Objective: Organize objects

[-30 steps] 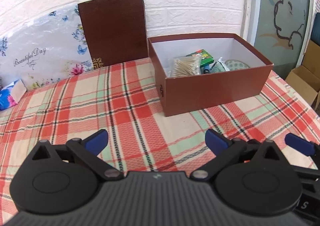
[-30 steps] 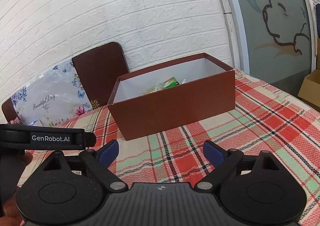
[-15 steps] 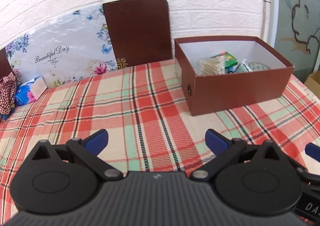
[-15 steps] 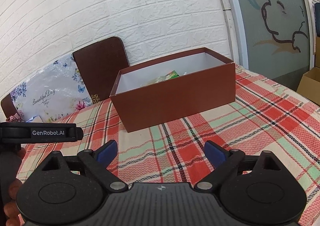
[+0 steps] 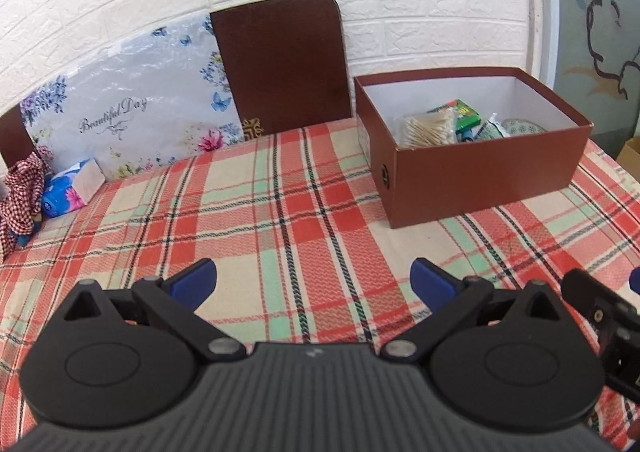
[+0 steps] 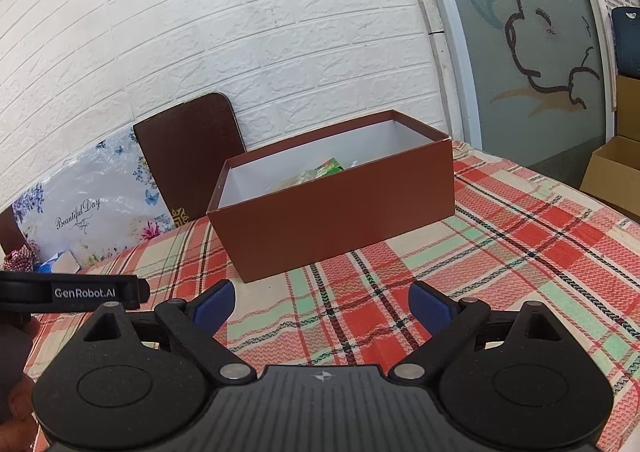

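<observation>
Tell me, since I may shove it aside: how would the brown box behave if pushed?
The brown box probably slides flat, not tips: it sits low and wide. The plaid cloth may bunch. Few small items inside suggest it is light.

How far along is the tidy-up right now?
Done: cotton swabs and green packet lie in the brown box. In hand: nothing; left gripper and right gripper are open. Left: possibly the brown lid leaning on the wall.
</observation>
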Tool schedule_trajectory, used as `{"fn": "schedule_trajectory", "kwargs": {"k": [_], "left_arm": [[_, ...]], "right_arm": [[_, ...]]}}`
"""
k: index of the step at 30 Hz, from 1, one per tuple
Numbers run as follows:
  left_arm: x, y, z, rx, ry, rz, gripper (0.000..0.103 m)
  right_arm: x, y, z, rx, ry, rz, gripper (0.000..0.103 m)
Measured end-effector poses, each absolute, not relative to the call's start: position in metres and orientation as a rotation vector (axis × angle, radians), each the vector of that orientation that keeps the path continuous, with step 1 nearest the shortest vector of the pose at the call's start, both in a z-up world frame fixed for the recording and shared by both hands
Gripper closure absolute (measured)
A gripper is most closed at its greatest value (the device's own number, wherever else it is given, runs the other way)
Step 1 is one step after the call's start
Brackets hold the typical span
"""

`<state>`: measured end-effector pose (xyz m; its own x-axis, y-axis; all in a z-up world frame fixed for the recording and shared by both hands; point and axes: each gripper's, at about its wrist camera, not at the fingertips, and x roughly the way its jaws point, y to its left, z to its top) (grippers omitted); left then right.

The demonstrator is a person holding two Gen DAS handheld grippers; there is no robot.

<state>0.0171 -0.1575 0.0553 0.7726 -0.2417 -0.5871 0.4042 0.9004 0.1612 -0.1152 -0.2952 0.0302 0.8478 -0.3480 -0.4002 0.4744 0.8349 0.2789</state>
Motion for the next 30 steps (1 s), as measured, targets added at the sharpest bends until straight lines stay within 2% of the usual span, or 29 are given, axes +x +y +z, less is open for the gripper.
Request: {"fn": "schedule_trajectory", "kwargs": {"k": [30], "left_arm": [[0.012, -0.167, 0.034, 0.319, 0.709, -0.393, 0.0]], "right_arm": [[-0.12, -0.3, 0.027, 0.384, 0.315, -0.5, 0.009]]}}
